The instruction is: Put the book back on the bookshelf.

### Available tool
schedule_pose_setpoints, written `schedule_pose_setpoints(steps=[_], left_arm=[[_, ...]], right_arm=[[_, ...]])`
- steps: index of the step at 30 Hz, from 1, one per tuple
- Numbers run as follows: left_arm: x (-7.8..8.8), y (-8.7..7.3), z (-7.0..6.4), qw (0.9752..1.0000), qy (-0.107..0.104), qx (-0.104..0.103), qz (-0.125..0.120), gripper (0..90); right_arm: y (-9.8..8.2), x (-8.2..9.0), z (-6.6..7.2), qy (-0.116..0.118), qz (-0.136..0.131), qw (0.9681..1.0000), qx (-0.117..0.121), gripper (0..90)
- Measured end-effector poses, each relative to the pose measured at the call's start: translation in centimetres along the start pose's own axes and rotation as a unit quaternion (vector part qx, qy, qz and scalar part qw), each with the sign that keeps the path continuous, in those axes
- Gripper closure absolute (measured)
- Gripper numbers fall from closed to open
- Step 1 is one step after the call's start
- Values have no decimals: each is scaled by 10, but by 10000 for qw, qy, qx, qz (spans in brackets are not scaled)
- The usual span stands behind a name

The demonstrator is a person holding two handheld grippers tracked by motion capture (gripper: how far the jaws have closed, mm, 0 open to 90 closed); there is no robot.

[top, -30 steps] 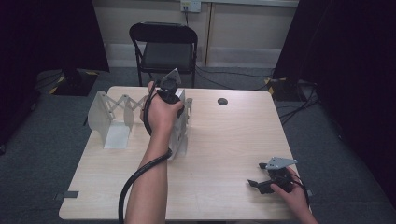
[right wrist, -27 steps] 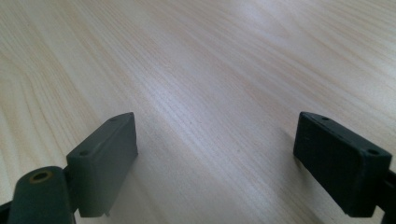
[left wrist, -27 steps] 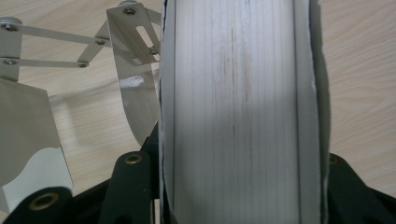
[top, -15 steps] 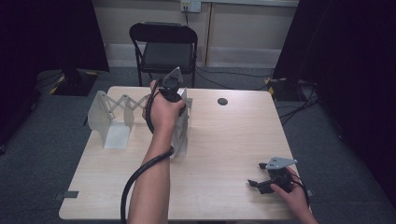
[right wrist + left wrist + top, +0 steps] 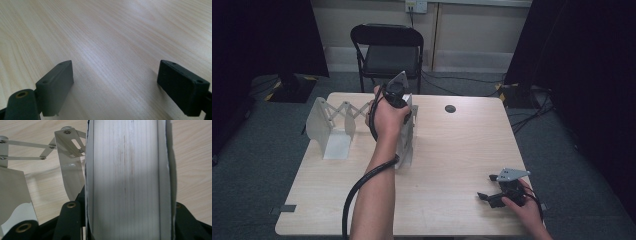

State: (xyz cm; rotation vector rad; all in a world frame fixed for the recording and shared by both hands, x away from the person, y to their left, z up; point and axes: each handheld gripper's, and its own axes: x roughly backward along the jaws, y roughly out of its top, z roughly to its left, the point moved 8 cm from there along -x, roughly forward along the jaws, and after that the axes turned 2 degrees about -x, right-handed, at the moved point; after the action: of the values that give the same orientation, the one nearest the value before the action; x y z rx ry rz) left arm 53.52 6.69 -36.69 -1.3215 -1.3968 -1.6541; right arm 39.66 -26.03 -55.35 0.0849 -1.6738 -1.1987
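Over at the bookend rack (image 5: 332,122), my left gripper (image 5: 404,112) clamps the book (image 5: 125,177) upright for shelving; right gripper (image 5: 490,194) idles, jaws apart.

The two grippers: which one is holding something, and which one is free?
The left gripper holds a white book, its jaws shut on the covers beside the expandable metal bookend. The right gripper rests near the table's front edge, open and empty.
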Motion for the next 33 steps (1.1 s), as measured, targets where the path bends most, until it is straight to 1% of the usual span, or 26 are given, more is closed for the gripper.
schedule_pose_setpoints(steps=[3,11,23,25,27,33], left_arm=[[-1,1,0,10000,-3,31,-4,530],[-5,3,1,10000,19,-22,21,530],[-8,6,-1,10000,46,27,-53,530],[-7,6,-1,10000,51,0,-43,530],[-8,7,-1,9999,54,61,-68,530],[-10,7,-1,9999,90,100,-79,530]], right_arm=[[0,0,0,1,3,10000,-5,131],[0,0,0,3,0,10000,-4,131],[0,0,0,4,-1,10000,-6,131],[0,0,0,4,-1,10000,-5,131],[0,0,0,3,-1,10000,-4,131],[0,0,0,3,-1,10000,-5,131]])
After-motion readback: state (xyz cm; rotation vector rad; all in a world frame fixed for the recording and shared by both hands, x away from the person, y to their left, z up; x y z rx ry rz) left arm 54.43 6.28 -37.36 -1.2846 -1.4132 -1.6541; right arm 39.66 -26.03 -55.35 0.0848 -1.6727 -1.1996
